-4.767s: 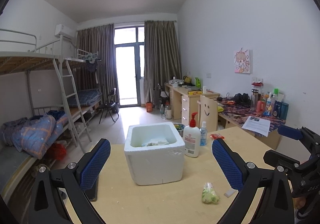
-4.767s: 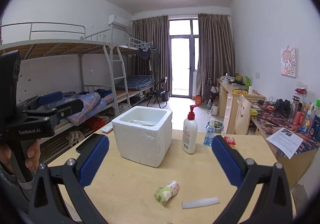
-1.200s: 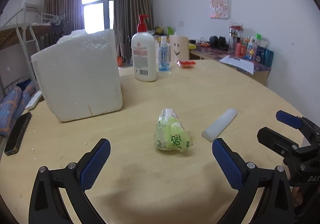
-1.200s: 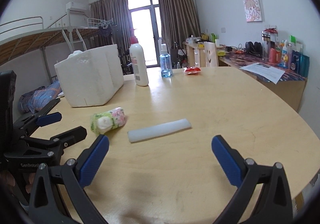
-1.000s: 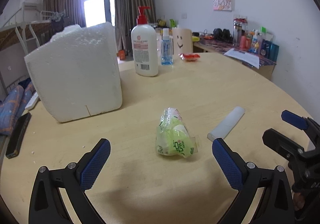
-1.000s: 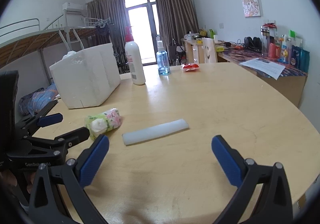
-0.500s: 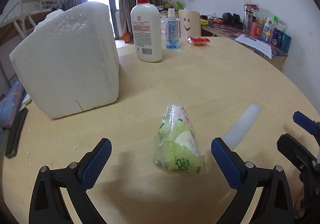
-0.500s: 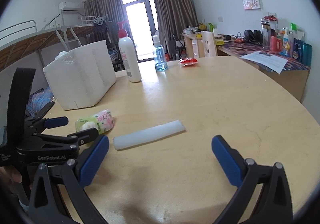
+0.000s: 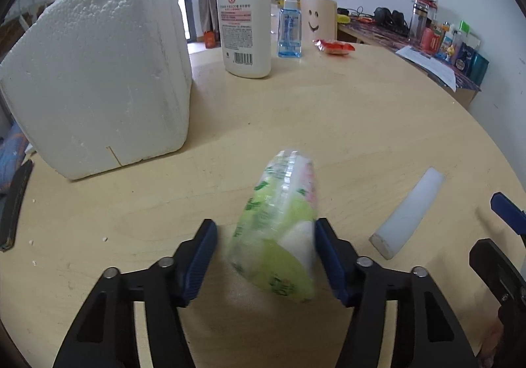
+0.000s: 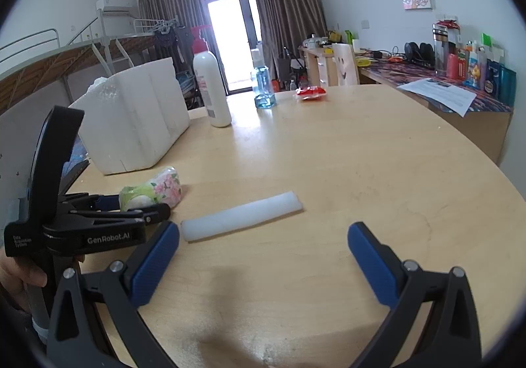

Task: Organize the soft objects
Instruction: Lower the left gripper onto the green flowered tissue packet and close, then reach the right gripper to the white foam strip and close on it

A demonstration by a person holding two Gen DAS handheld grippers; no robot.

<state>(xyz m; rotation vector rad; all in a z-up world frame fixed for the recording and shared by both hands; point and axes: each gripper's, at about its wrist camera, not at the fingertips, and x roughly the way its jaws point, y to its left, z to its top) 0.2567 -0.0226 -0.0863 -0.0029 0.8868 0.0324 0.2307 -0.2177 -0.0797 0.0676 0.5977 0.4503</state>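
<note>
The left gripper (image 9: 266,256) is closing around the green tissue pack (image 9: 279,233), right pad touching it, left pad apart; the right gripper (image 10: 263,256) hovers released before the white foam strip (image 10: 241,215); far left stands the styrofoam box (image 9: 98,72) on the round table (image 9: 345,125).

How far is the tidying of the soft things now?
Early. Nothing looks finished: the box's inside is hidden. In hand: the left gripper is closing around the green tissue pack on the table; one pad touches it. Left: the white foam strip lies before the open right gripper; the foam box waits.
</note>
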